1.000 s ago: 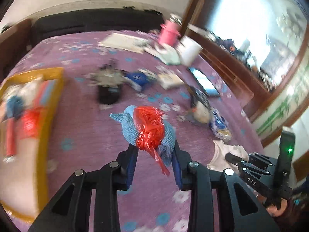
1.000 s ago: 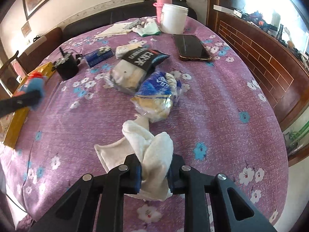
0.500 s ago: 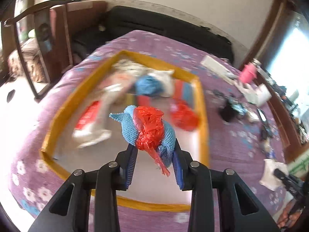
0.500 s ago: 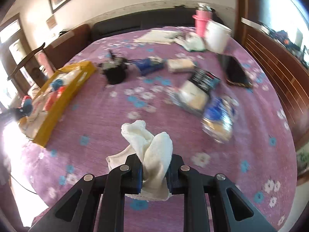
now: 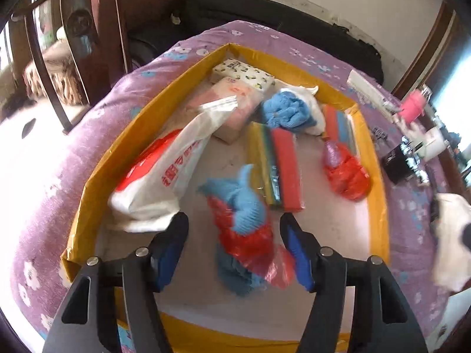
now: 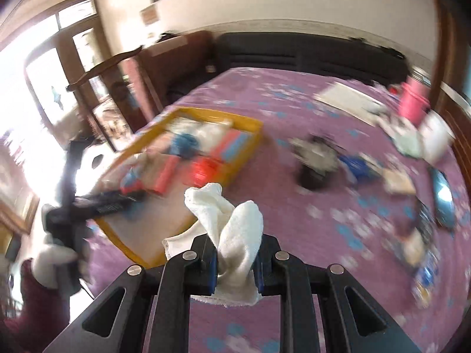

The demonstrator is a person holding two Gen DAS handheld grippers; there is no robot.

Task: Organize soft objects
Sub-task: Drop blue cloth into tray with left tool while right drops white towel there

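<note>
My left gripper (image 5: 234, 250) is open above the near end of the yellow-rimmed tray (image 5: 88, 194). A blue cloth wrapped in red plastic (image 5: 241, 229) lies blurred between its spread fingers, over the tray floor. My right gripper (image 6: 235, 264) is shut on a white towel (image 6: 232, 229) and holds it above the purple flowered tablecloth (image 6: 294, 220), right of the tray (image 6: 247, 144). The left gripper (image 6: 97, 203) shows in the right wrist view over the tray. The towel (image 5: 450, 235) shows at the right edge of the left wrist view.
The tray holds a white and red plastic bag (image 5: 164, 170), tissue packs (image 5: 235, 94), a blue cloth (image 5: 282, 111), coloured sponges (image 5: 279, 164) and a red bag (image 5: 344, 170). A black box (image 6: 312, 170), pink bottle (image 6: 412, 103), phone (image 6: 444, 200) and packets lie on the table. A wooden chair (image 5: 73, 58) stands left.
My left gripper has opened and let go of the blue and red bundle, which has dropped toward the tray floor. My right gripper has swung left toward the tray with the towel.
</note>
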